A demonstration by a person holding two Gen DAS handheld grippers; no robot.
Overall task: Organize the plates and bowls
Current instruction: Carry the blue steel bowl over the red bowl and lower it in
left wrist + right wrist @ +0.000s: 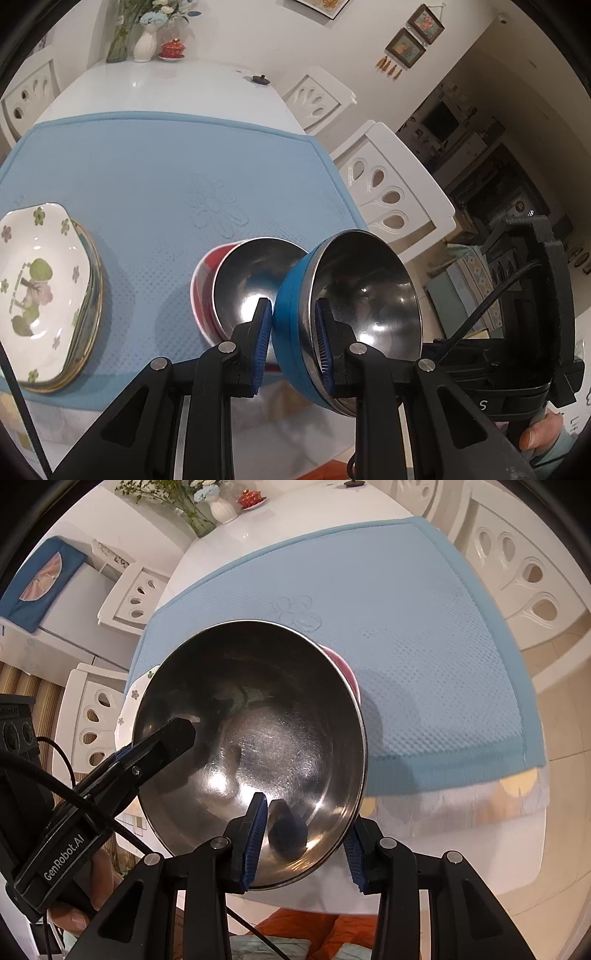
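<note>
My left gripper [291, 347] is shut on the rim of a blue bowl [291, 306] with a steel inside, held tilted just above the table's front edge. A red bowl [205, 273] with a steel inside sits on the blue mat [166, 177] right behind it. In the right wrist view the blue bowl's steel inside [255, 746] fills the middle, with the left gripper's finger [166, 738] on its left rim. My right gripper [306, 845] straddles the bowl's near rim, one pad inside and one outside with a gap. A stack of floral plates [40, 291] lies at the left.
White chairs [391, 192] stand around the white table [147, 88]. A vase with flowers [146, 40], a red lidded pot [173, 48] and a small black object [258, 78] sit at the far end. The mat's front edge [461, 775] lies near the table edge.
</note>
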